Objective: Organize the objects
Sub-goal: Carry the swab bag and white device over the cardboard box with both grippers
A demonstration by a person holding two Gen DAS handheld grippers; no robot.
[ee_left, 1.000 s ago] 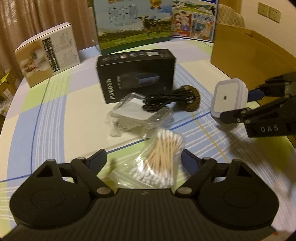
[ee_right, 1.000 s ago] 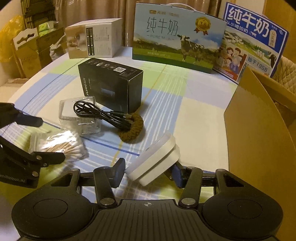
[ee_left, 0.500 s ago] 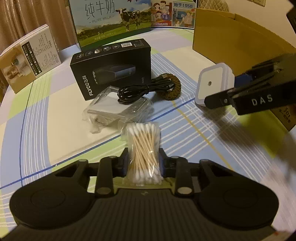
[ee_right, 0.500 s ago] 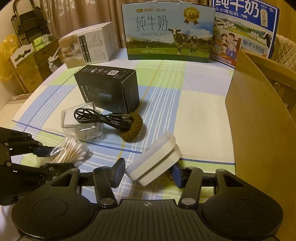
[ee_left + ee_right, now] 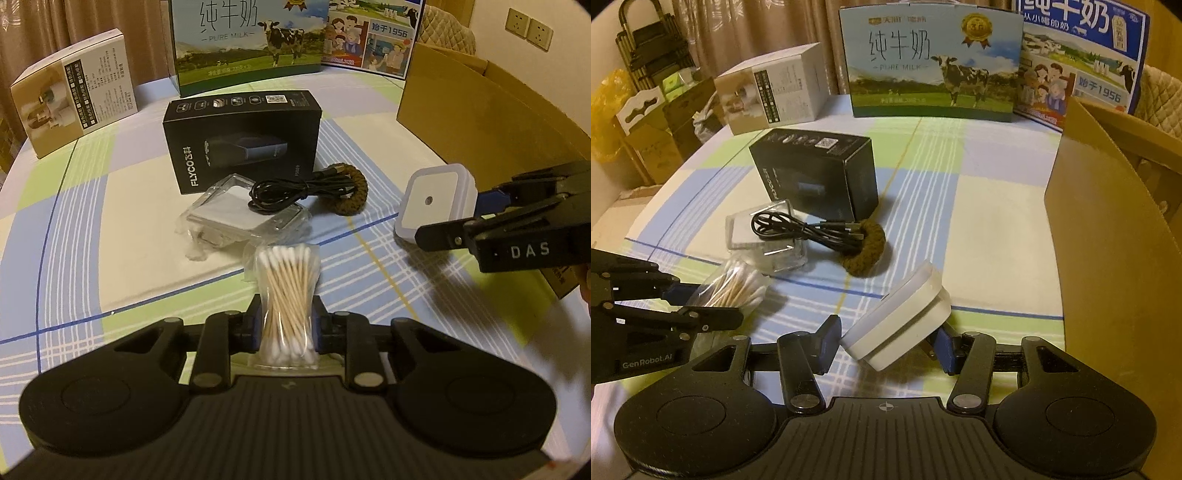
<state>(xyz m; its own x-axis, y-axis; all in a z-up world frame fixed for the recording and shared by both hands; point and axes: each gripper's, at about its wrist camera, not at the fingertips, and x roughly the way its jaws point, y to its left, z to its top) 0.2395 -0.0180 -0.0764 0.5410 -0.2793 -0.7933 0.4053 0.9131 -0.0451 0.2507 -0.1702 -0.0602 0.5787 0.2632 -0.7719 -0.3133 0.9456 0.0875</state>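
My left gripper is shut on a clear bag of cotton swabs and holds it just above the table; the bag also shows in the right wrist view. My right gripper is shut on a white square plug-in night light, tilted, held above the table; it also shows in the left wrist view. On the table lie a black FLYCO box, a clear plastic case, a black cable and a brown braided ring.
An open cardboard box stands at the right, its wall close to my right gripper. Two milk cartons and a white product box stand along the table's far edge. The checked tablecloth covers the table.
My left gripper closed on the bag of cotton swabs and lifted it slightly. My right gripper kept its hold on the night light and shifted a little.
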